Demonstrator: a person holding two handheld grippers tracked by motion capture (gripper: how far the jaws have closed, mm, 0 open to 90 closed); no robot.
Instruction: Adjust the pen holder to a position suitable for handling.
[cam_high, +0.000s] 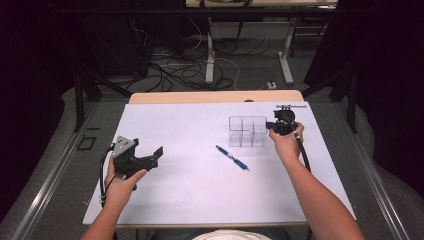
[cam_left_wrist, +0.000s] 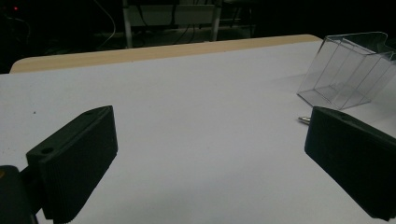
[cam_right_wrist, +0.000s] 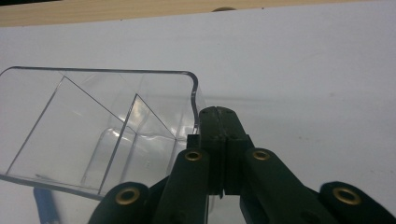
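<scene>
A clear plastic organizer (cam_high: 247, 131) with several compartments stands right of centre on the white table top (cam_high: 190, 190). My right gripper (cam_high: 272, 126) is at its right wall, and in the right gripper view the gripper (cam_right_wrist: 219, 114) has its jaws pressed together on the rim of the organizer (cam_right_wrist: 93, 126). A blue pen (cam_high: 232, 157) lies flat just in front of the organizer; its end (cam_right_wrist: 44, 200) shows through the plastic. My left gripper (cam_high: 155, 156) is held low at the table's left, open and empty. In the left gripper view the gripper (cam_left_wrist: 210, 126) faces the organizer (cam_left_wrist: 348, 70) and the pen tip (cam_left_wrist: 303, 119).
A wooden strip (cam_high: 215, 96) runs along the table's far edge. Beyond it lie floor cables (cam_high: 185, 70) and the legs of another desk (cam_high: 210, 55). Metal rails (cam_high: 55, 175) run along both sides of the table.
</scene>
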